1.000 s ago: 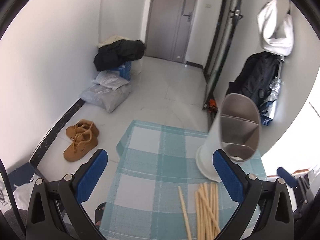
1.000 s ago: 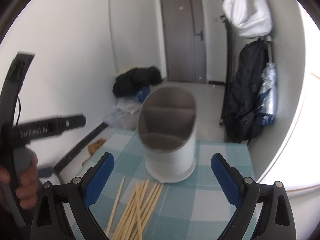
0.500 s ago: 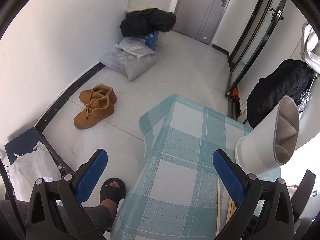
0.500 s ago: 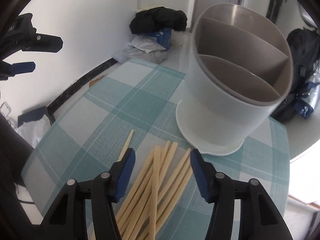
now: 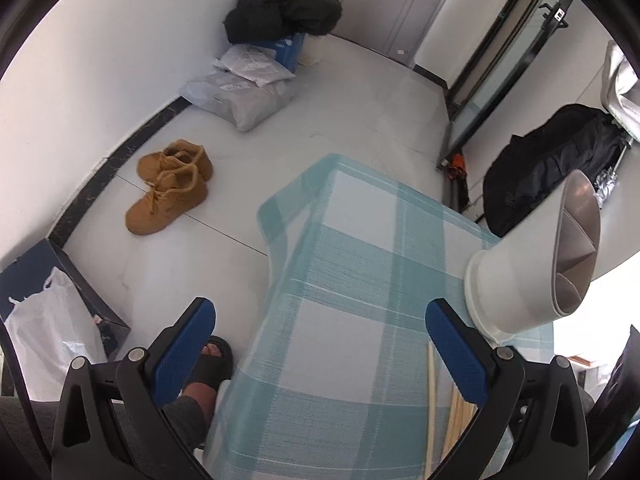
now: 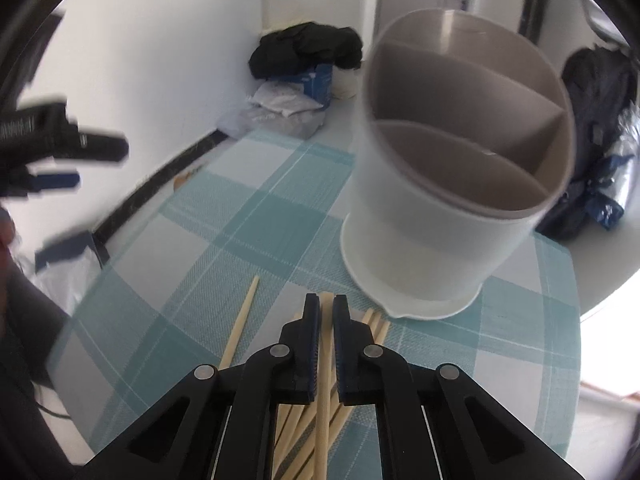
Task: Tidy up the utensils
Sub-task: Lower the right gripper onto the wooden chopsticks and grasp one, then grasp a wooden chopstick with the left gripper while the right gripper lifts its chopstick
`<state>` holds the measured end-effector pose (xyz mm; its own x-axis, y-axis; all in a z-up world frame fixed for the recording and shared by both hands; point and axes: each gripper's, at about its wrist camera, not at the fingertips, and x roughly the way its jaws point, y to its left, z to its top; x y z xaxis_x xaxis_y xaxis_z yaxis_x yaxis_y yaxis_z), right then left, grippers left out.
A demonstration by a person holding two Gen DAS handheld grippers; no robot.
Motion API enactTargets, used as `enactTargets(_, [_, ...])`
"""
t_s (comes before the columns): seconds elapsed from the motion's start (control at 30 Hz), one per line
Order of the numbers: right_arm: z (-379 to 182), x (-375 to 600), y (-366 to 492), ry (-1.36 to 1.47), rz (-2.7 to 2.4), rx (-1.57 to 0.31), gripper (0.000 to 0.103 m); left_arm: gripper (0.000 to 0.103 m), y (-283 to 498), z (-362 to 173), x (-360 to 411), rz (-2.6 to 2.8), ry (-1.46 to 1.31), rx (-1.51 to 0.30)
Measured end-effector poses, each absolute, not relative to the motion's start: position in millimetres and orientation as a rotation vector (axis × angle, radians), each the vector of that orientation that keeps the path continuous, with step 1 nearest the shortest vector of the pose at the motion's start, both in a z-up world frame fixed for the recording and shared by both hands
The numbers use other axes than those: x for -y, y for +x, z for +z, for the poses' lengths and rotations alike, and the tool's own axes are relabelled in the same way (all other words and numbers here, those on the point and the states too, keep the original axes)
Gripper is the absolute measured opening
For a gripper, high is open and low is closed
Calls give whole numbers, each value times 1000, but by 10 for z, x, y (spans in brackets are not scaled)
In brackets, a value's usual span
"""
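Note:
A white utensil holder [image 6: 448, 184] with a grey divided inside stands on the teal checked tablecloth [image 6: 248, 224]. Several wooden chopsticks [image 6: 372, 324] lie in a pile in front of it, and one chopstick [image 6: 240, 320] lies apart to the left. My right gripper [image 6: 326, 312] is down over the pile, shut on one chopstick [image 6: 322, 404] between its blue pads. My left gripper [image 5: 320, 344] is open and empty, above the table's left part; the holder [image 5: 528, 264] and some chopsticks [image 5: 432, 396] show at its right.
The table's left edge [image 5: 276, 248] drops to a grey floor with tan boots [image 5: 168, 188], bags [image 5: 244, 92], a white plastic bag [image 5: 48, 328] and a person's sandalled foot [image 5: 208, 364]. A black backpack [image 5: 552, 160] leans against the right wall.
My right gripper has dropped onto the chopstick pile and closed from wide open to shut on one chopstick. My left gripper has swung left and tilted down, staying open.

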<state>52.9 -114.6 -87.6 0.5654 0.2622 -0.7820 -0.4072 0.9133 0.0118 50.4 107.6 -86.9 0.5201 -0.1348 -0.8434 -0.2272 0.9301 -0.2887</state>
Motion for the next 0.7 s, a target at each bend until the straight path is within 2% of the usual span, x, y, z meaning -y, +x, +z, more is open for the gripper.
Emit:
enactTargets(0.27, [-614,1800,553,178,367,-848,6,101,503,-1029,-649,-33,-304,-1120])
enactTargets(0.33, [-606,1922,549,253,356,-842,6,95,505,-1057,-534,-57,-282,-1147])
enactTargets(0.63, [-406,2330,414,365,330,-763,5,92,586,-1166,-151,-42,-170,-1229])
enactTargets(0.7, [-375,2393,362,368,322,-746,5,86,606,-1225,-99,-29,-141,-1249])
